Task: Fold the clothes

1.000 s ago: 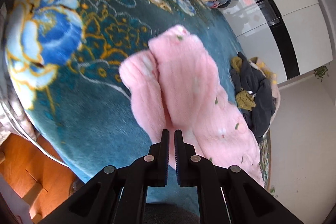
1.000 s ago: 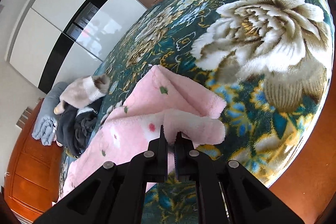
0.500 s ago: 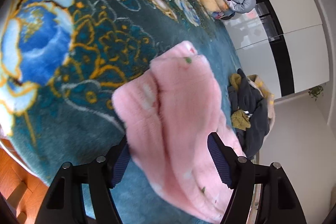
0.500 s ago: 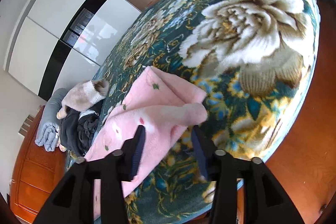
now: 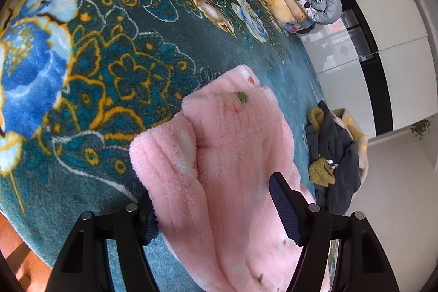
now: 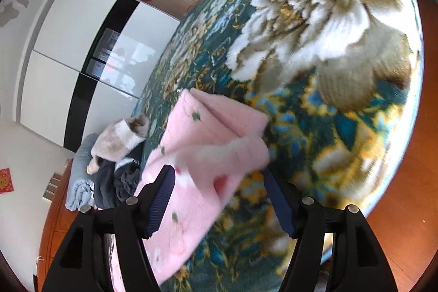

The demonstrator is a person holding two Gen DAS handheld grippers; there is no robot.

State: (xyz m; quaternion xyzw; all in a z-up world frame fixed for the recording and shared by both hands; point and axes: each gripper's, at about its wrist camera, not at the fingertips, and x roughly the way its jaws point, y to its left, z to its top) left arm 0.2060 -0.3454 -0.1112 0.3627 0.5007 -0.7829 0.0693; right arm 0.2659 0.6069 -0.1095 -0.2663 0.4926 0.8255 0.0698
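Garment (image 5: 232, 144) on blanket (image 5: 109, 67), clothes pile (image 5: 334, 155) behind

Left gripper (image 5: 216, 205): black angular frame, round silver screws, dark navy ribbed pads (image 5: 283, 210). Right gripper (image 6: 219, 199): identical black frame, silver screws, navy ribbed pads (image 6: 161, 200).

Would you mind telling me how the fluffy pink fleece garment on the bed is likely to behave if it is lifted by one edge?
The fluffy pink fleece garment will probably flop and drape, since it already lies in soft rounded folds. Its thick pile suggests it is bulky but fairly light. Against the plush floral blanket it likely drags rather than slides.
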